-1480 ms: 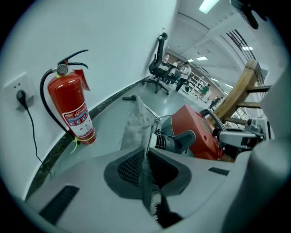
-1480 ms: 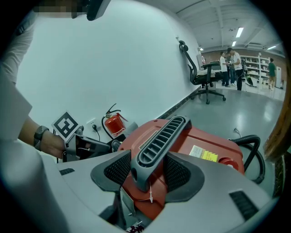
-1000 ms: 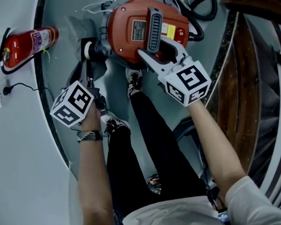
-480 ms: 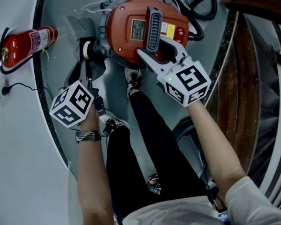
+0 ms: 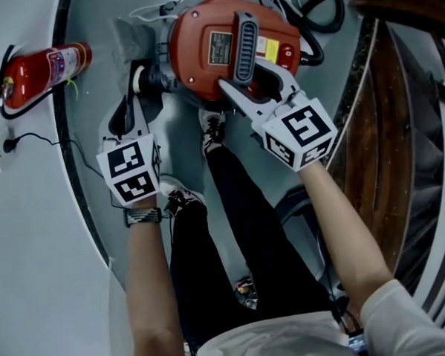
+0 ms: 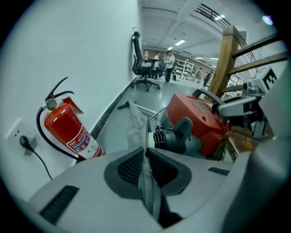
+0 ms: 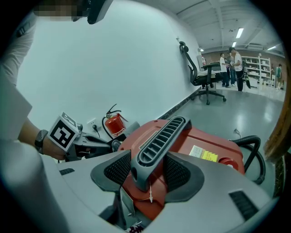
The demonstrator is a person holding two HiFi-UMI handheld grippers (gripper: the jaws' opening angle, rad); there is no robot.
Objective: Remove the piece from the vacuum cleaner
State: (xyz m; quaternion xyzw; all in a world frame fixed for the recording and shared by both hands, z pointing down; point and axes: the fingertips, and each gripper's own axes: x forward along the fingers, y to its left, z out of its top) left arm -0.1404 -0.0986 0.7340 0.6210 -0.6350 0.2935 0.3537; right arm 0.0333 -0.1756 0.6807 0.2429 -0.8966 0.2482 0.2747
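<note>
The red vacuum cleaner lies on the grey floor at the top of the head view. My right gripper is shut on its grey ribbed handle, and the handle fills the gap between the right gripper jaws. My left gripper sits left of the vacuum by the grey hose port. In the left gripper view, the left gripper is shut on a thin grey fabric piece that runs up beside the port of the vacuum.
A red fire extinguisher lies by the white wall, left of the vacuum, near a wall socket with a cord. A black hose coils behind the vacuum. Wooden stair rails stand to the right. The person's legs are below.
My left gripper has rolled about its axis, so its marker cube now faces the camera squarely, and has shifted slightly right. The right gripper stays on the handle.
</note>
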